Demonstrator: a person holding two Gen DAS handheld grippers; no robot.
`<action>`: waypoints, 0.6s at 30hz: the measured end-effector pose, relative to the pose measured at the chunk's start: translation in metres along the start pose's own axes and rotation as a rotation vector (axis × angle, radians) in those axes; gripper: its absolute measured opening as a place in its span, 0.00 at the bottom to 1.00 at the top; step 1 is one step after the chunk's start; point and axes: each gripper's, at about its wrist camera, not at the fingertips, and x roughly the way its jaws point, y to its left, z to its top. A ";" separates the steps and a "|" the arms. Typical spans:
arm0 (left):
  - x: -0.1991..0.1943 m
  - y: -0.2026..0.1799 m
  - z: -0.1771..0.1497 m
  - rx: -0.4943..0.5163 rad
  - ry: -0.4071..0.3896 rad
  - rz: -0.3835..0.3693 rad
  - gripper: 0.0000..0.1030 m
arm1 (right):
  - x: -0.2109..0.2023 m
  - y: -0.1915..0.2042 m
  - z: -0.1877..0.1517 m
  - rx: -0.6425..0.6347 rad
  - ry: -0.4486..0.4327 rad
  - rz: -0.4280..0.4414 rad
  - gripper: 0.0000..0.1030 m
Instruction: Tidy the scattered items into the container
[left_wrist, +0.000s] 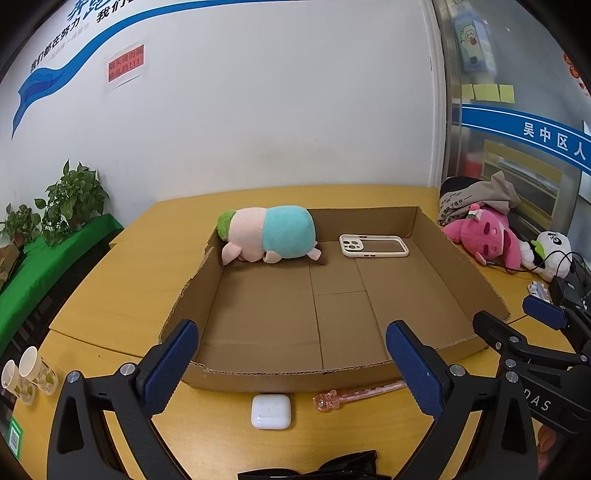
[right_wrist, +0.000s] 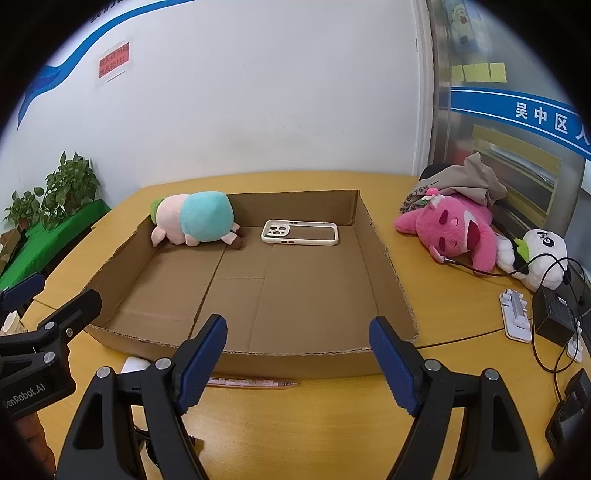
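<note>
A: What is at the far left of the table?

B: Two paper cups stand near the left edge of the wooden table, and behind them some potted plants are on a green cloth. The left gripper is next. Its two blue pads are wide apart and there is nothing between them.

A: And which items are not yet in the container?

B: A white earbud case lies on the table, just in front of the near wall of the cardboard box. Just to its right a pink pen lies along the same wall, also outside the box. In the right wrist view only a corner of the case shows behind one finger.

A: What is inside the box?

B: In the far left corner lies a plush toy, pink with a teal body and a green end. To the right of it, near the back wall, a white phone case lies flat on the box floor, apart from the toy.

A: And the right side?

B: The right gripper hovers before the near wall; its fingers are spread too, holding nothing. Further right, outside the box, rest a pink plush and a small panda plush, then a black adapter with cables.
</note>
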 end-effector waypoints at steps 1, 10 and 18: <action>0.000 0.001 0.000 0.000 0.001 -0.002 1.00 | 0.000 0.001 0.000 -0.002 0.000 -0.002 0.77; 0.000 0.008 -0.009 -0.018 0.024 -0.007 1.00 | -0.001 0.008 -0.007 -0.009 0.012 0.005 0.77; 0.001 0.008 -0.013 -0.002 0.043 -0.013 1.00 | 0.000 0.011 -0.011 -0.012 0.024 0.015 0.77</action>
